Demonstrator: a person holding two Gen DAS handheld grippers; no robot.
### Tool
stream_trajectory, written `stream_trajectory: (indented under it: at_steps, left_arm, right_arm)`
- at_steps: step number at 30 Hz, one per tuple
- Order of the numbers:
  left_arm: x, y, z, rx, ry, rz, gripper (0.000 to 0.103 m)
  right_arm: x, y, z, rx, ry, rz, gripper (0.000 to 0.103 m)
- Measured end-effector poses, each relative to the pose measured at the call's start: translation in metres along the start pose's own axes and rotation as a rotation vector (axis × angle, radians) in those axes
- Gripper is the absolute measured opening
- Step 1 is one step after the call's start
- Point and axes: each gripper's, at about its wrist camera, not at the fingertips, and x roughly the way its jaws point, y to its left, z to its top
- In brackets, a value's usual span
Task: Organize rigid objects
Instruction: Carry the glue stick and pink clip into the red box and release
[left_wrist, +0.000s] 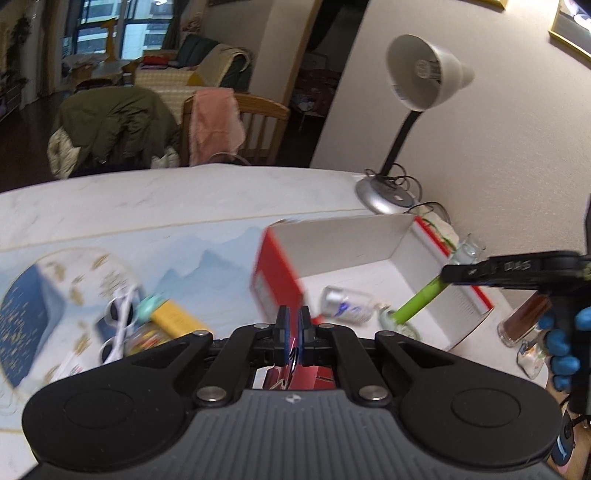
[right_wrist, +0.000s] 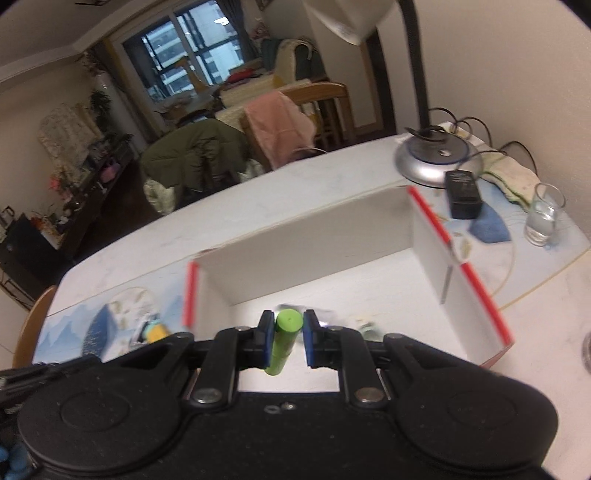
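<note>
My left gripper (left_wrist: 293, 328) is shut on a thin red flat item (left_wrist: 295, 374) that shows just below its blue pads. My right gripper (right_wrist: 288, 332) is shut on a green cylinder (right_wrist: 285, 341). It hovers over the near part of an open white box with red edges (right_wrist: 428, 236). In the left wrist view the right gripper (left_wrist: 448, 275) comes in from the right, and the green cylinder (left_wrist: 419, 301) slants down over the box (left_wrist: 351, 240). A small clear bottle (left_wrist: 347, 306) lies inside the box.
White sunglasses (left_wrist: 118, 325) and a yellow item with a teal cap (left_wrist: 173, 317) lie left of the box. A desk lamp (right_wrist: 436, 158), a black adapter (right_wrist: 461, 192) and a drinking glass (right_wrist: 545, 214) stand behind and right of it. A brown bottle (left_wrist: 524, 317) stands near a blue-gloved hand (left_wrist: 561, 350).
</note>
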Motion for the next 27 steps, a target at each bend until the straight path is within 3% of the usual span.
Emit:
stream_trajectory:
  at_steps: [5,13,21,27]
  left_arm:
    - [0.027,-0.039,0.015,0.048,0.014,-0.023,0.004]
    - [0.088,-0.081,0.012,0.114,0.110,-0.016,0.004]
    - [0.132,-0.095,0.003,0.151,0.195,0.021,0.004]
    - [0.153,-0.093,-0.005,0.143,0.264,0.039,0.004]
  right_arm:
    - [0.018,-0.026,0.008,-0.004,0.042,-0.017,0.015]
    - [0.054,-0.042,0.010,-0.038,0.157,0.002,0.015]
    - [0.085,-0.042,0.009,-0.072,0.225,0.022,0.015]
    - [0.099,-0.043,0.016,-0.113,0.230,0.033,0.016]
